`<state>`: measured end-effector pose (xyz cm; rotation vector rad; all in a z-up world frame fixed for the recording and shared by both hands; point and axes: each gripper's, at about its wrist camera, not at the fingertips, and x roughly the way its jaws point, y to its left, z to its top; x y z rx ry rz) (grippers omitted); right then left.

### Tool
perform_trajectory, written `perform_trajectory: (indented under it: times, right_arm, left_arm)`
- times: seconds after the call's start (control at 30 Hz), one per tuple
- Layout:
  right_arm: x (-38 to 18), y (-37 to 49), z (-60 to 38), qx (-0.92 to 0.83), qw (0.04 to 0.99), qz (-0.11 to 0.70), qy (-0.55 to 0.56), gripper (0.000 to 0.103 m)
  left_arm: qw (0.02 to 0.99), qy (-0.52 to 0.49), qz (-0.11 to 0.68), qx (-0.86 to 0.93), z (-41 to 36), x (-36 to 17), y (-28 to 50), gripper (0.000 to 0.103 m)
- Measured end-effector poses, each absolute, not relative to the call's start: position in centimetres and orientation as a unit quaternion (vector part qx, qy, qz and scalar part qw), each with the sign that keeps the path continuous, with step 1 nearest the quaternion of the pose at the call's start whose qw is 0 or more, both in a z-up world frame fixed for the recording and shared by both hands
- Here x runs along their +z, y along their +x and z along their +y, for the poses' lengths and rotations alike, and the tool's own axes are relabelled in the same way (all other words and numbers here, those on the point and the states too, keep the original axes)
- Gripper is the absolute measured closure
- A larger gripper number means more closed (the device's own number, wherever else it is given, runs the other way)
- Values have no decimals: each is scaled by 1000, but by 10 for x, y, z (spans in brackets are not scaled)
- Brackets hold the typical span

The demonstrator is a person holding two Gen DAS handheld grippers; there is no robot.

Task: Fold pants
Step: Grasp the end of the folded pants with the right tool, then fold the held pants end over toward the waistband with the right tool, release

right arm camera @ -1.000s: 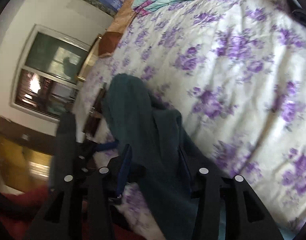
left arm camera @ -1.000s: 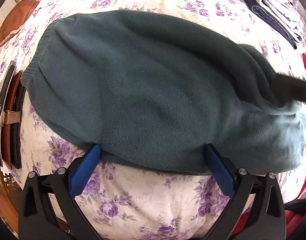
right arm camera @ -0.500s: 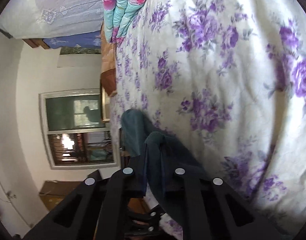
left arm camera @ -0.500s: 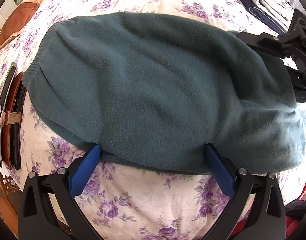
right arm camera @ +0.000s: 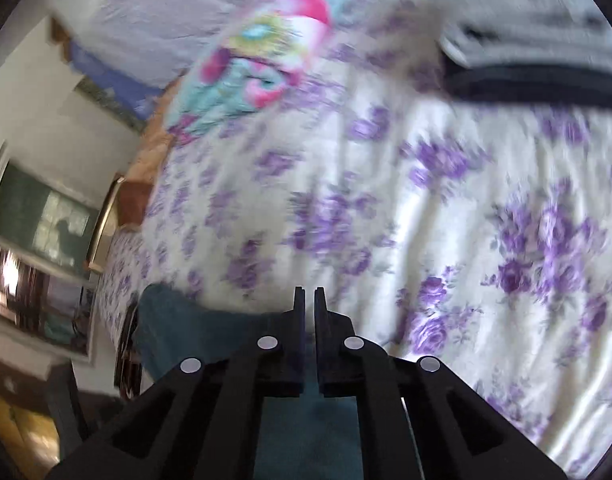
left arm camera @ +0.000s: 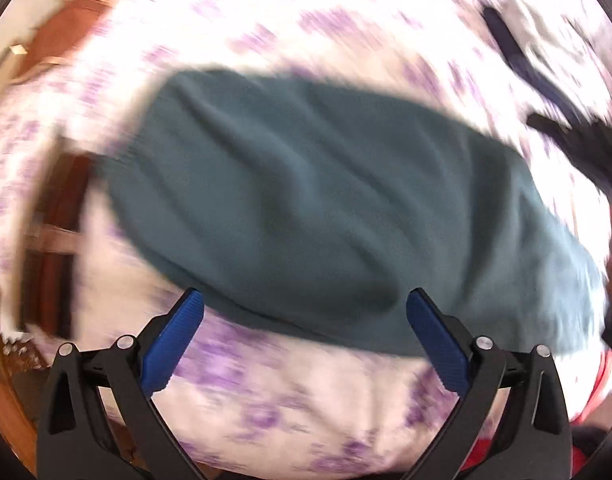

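left wrist: left tool [left arm camera: 304, 320] spread wide, empty, at the near edge of the teal pants [left arm camera: 306, 208] lying on the bed [left arm camera: 306, 400]; blurred, could miss the hem | right wrist: right tool [right arm camera: 308, 300] pinched on a pants [right arm camera: 306, 432] fold; thin bite may slip.

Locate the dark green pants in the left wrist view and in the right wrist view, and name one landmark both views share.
Left wrist view: the dark green pants fill the middle, spread on the bedspread just beyond the open left tongs.
Right wrist view: the pants sit at bottom left, running under the shut right tongs.
Shared landmark: the purple-flowered bedspread.
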<state>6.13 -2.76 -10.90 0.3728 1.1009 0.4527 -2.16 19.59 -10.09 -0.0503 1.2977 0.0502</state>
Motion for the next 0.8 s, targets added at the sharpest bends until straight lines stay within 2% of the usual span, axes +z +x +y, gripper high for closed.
perform_trajectory:
  times: [0.03, 0.07, 0.1, 0.13, 0.17, 0.2, 0.27, 0.33, 0.37, 0.4, 0.6, 0.8]
  right_arm:
    - [-108, 54, -16, 232, 806, 523, 152, 95]
    - [-114, 45, 1, 251, 794, 540, 119, 86]
    - [-124, 43, 12, 258, 784, 556, 100, 68]
    - [-138, 42, 23, 255, 774, 573, 84, 62]
    - [-152, 39, 25, 244, 767, 589, 73, 63]
    - [-161, 39, 18, 238, 774, 581, 81, 73]
    - [-154, 36, 7, 228, 779, 576, 95, 77]
    - [-125, 21, -17, 230, 799, 544, 112, 66]
    - [-112, 10, -30, 230, 811, 526, 115, 54]
    - [-99, -3, -48, 221, 825, 507, 116, 47]
    - [-92, -105, -169, 85, 835, 498, 219, 45]
    - [-92, -219, -244, -51, 819, 455, 345, 46]
  left_arm:
    - [800, -35, 597, 41, 207, -96, -16, 4]
    - [799, -43, 598, 49, 213, -96, -12, 4]
    - [789, -57, 608, 65, 225, -101, -3, 4]
    - [774, -63, 625, 80, 233, -110, 5, 4]
    - [746, -69, 655, 101, 244, -130, 14, 4]
    - [733, -85, 667, 106, 252, -143, 17, 4]
    - [738, -124, 654, 113, 264, -140, 16, 4]
    - [740, -115, 650, 125, 264, -130, 15, 5]
    - [755, -106, 634, 130, 262, -119, 11, 5]
    - [769, -96, 619, 125, 256, -109, 7, 5]
    - [806, -30, 591, 22, 188, -87, -5, 5]
    - [774, 47, 629, -51, 107, -122, 2, 5]
